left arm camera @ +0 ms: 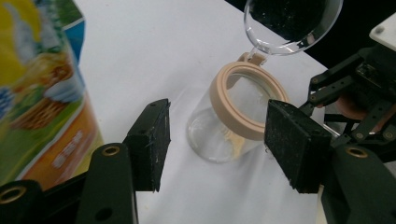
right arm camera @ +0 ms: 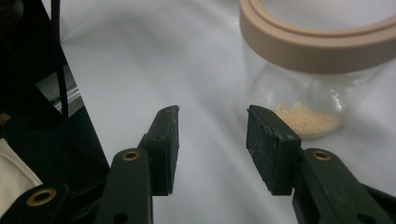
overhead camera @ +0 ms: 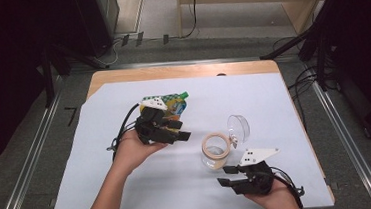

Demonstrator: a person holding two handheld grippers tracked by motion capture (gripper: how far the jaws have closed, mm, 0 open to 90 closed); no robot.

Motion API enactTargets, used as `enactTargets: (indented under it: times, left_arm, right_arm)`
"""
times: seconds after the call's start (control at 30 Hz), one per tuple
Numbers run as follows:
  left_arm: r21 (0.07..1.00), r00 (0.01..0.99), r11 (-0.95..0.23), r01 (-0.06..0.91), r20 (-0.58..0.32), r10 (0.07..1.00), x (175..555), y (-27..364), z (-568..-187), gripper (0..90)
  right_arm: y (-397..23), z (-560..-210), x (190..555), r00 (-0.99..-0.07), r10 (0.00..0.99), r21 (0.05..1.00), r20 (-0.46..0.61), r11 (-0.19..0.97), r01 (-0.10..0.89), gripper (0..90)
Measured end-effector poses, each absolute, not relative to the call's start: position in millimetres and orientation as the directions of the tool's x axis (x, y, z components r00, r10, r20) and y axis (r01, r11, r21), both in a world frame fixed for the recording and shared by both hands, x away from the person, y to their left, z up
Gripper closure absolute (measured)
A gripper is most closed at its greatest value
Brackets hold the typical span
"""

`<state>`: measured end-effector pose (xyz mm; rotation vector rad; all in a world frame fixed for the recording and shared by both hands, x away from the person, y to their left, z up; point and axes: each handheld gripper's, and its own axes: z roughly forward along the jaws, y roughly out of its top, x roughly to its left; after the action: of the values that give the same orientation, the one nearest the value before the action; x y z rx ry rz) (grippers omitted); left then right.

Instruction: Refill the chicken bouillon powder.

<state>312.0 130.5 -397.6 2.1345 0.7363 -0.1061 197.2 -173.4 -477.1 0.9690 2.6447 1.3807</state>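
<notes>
A: Which hand is closer to the jar?

B: The right gripper, at the lower right of the high view; its jaws stand apart with nothing between them, and the jar stands upright just above and left of them.

A: And the left gripper?

B: Left of centre, jaws also apart and empty, pointing right at the jar. The pouch lies behind it, the hinged lid tipped open on the far side.

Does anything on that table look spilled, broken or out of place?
Nothing looks spilled or broken. The glass jar stands upright with its hinged lid swung open and a few yellowish grains at its bottom. The colourful pouch lies flat on the white sheet.
</notes>
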Motion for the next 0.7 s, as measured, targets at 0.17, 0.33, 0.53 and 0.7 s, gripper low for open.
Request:
enactTargets:
  times: [0.17, 0.33, 0.53, 0.7]
  left_arm:
    - [0.705, 0.82, -0.46, 0.54, -0.315, 0.479, 312, 140, -396, 43.3]
    - [0.717, 0.824, -0.467, 0.518, -0.273, 0.496, 311, 154, -391, 42.2]
    - [0.717, 0.811, -0.451, 0.531, -0.276, 0.516, 312, 173, -388, 42.2]
    - [0.718, 0.802, -0.435, 0.544, -0.292, 0.521, 314, 189, -387, 41.9]
  right_arm:
    - [-165, -478, 195, -0.827, 0.501, 0.749, 0.256, 0.439, 0.497, 55.5]
    - [-161, -479, 194, -0.835, 0.483, 0.749, 0.265, 0.442, 0.493, 54.9]
    - [-153, -481, 192, -0.844, 0.467, 0.749, 0.264, 0.452, 0.484, 54.5]
    - [-148, -484, 191, -0.851, 0.455, 0.745, 0.264, 0.464, 0.479, 54.1]
